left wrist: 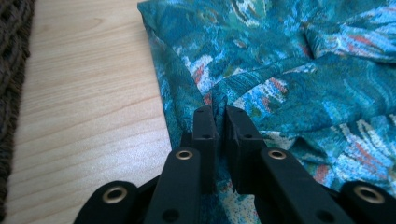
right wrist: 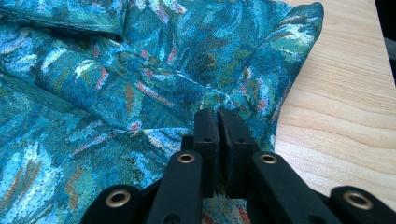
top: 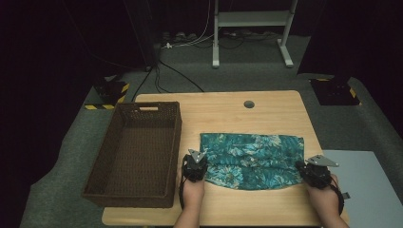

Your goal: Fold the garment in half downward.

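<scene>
Cloth, teal floral, lies rumpled on the tabletop, right of centre toward the near edge. My left gripper has its fingers clamped on the cloth's near left edge; right gripper fingers are pinched on the near right edge. Basket sits along the left edge, just beside the cloth.

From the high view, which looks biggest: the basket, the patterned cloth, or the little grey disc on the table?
1. Basket, largest.
2. Patterned cloth, somewhat smaller.
3. Grey disc, by far the smallest.
</scene>
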